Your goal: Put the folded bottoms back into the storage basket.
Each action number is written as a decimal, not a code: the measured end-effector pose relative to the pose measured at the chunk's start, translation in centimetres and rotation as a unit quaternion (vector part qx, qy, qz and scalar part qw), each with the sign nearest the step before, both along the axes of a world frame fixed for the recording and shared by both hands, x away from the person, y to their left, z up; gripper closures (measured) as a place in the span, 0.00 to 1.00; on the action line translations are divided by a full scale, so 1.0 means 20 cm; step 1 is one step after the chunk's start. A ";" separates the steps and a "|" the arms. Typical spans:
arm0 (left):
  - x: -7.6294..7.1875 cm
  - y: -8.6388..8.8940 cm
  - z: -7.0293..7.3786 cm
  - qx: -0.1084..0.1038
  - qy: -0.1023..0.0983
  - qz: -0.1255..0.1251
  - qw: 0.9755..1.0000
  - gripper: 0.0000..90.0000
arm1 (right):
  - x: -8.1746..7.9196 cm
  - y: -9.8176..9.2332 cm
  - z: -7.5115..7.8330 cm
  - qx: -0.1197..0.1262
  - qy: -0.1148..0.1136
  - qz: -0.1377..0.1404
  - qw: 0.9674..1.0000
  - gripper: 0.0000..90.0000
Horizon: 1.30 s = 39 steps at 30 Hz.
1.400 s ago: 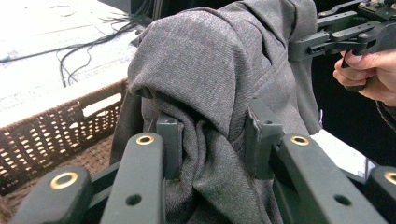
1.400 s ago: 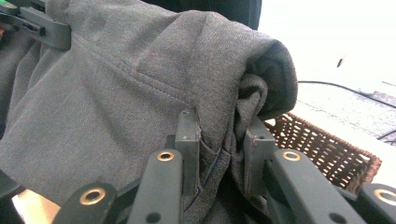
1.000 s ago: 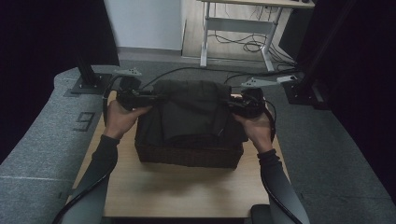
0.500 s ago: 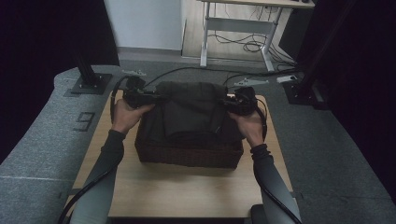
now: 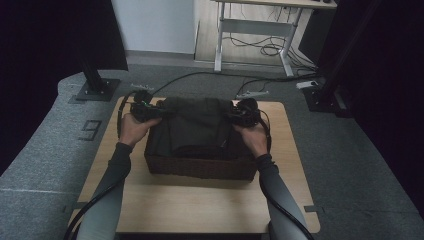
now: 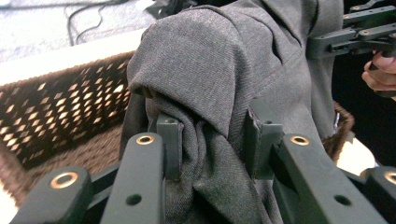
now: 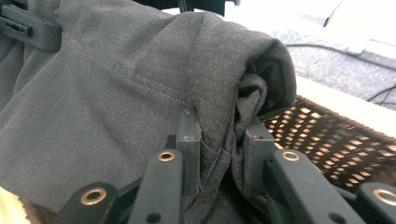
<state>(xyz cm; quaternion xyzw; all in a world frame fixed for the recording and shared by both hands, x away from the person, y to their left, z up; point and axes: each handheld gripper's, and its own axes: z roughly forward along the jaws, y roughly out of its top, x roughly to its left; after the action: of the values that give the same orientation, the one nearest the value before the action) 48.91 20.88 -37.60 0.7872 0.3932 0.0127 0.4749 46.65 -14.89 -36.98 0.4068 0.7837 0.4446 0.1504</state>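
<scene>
Both forearms come in from the near edge of the counter and run forward, sleeves dark, elbows apart; the left hand (image 5: 131,129) grasps the left gripper (image 5: 150,111) toward the far left corner, the right hand (image 5: 255,137) the right gripper (image 5: 239,115) toward the far right corner. The two grippers point inward at each other; each has its fingers (image 6: 169,140) pinched on a bunched fold of the grey garment (image 5: 195,122), both wrists about level.

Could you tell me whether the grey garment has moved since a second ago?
Yes: the grey garment has sunk lower into the woven basket.
</scene>
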 end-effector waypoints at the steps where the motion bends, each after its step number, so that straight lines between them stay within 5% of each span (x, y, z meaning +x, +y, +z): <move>1: 0.00 0.02 -0.01 -0.001 0.003 0.005 1.000 0.71 | 0.01 0.01 -0.02 0.002 0.002 0.001 1.000 0.81; 12: 0.02 0.08 -0.06 0.032 0.021 0.026 0.999 0.71 | 0.04 0.14 -0.15 0.000 0.028 0.015 0.999 0.81; 17: 0.04 0.01 -0.09 0.034 0.028 0.016 0.999 0.71 | 0.03 0.08 -0.18 0.001 0.039 0.005 0.999 0.81; 31: 0.10 -0.37 -0.21 0.040 0.061 -0.029 0.997 0.71 | -0.04 -0.28 -0.23 0.002 0.063 -0.058 0.996 0.81; 39: 0.11 -0.27 -0.25 0.062 0.074 -0.010 0.995 0.71 | -0.02 -0.20 -0.26 -0.003 0.078 -0.050 0.996 0.81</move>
<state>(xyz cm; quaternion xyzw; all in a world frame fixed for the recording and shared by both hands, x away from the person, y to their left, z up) 51.11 15.52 -42.55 0.8176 0.4180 -0.0261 0.3951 46.35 -18.95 -42.19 0.4783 0.7729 0.4016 0.1122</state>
